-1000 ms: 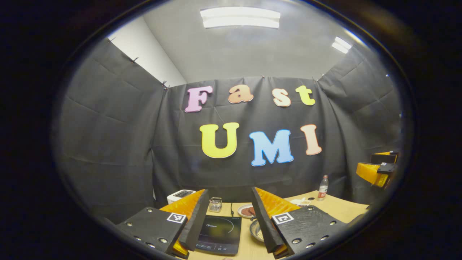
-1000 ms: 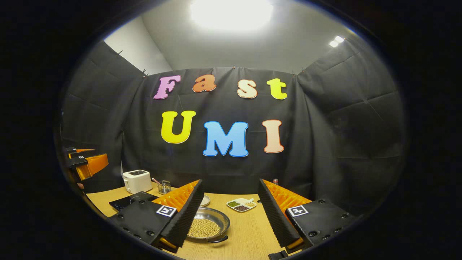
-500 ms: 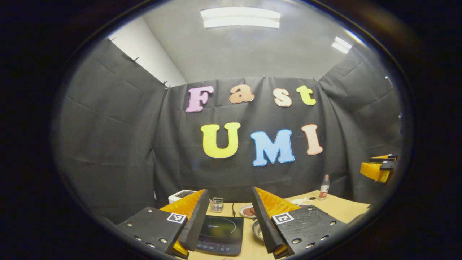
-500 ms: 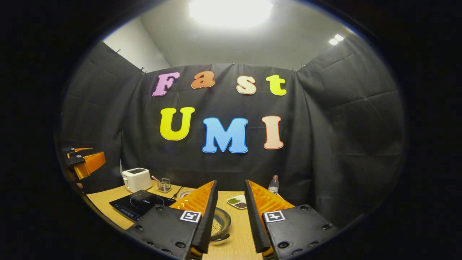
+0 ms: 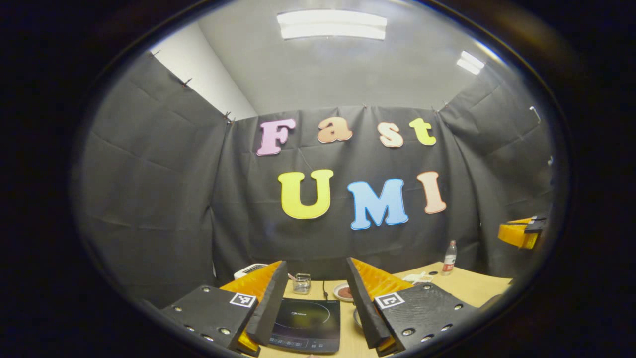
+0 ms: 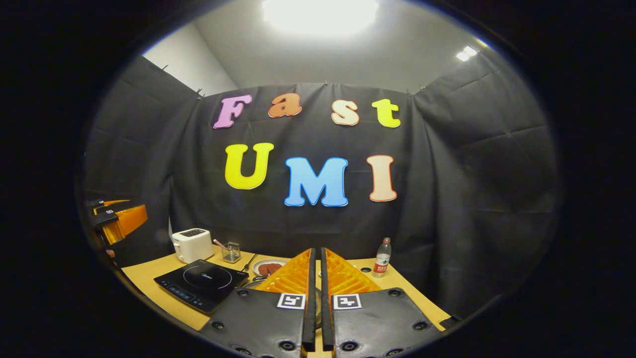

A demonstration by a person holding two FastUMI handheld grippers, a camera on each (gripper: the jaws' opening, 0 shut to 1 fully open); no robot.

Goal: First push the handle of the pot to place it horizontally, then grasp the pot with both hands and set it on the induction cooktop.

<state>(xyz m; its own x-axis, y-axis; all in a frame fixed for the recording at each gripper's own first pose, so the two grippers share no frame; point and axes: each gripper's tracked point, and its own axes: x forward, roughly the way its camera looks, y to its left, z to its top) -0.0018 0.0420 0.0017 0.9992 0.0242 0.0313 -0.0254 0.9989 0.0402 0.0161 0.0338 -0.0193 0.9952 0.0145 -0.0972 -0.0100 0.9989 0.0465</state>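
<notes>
Wooden desk (image 6: 149,278) | step: handle push | right tongs (image 6: 315,263) pressed nearly together, nothing pinched | left tongs (image 5: 315,281) spread above cooktop (image 5: 308,323) | next: nudge pot handle sideways

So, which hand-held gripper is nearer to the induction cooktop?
Left. The left hand-held gripper has the induction cooktop close ahead, between its open fingers. From the right hand-held gripper, which is shut, it lies farther off to the left.

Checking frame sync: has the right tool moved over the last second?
Yes. The right tool has closed and swung rightward: the toaster and water bottle sit further right and clearer of it.
</notes>
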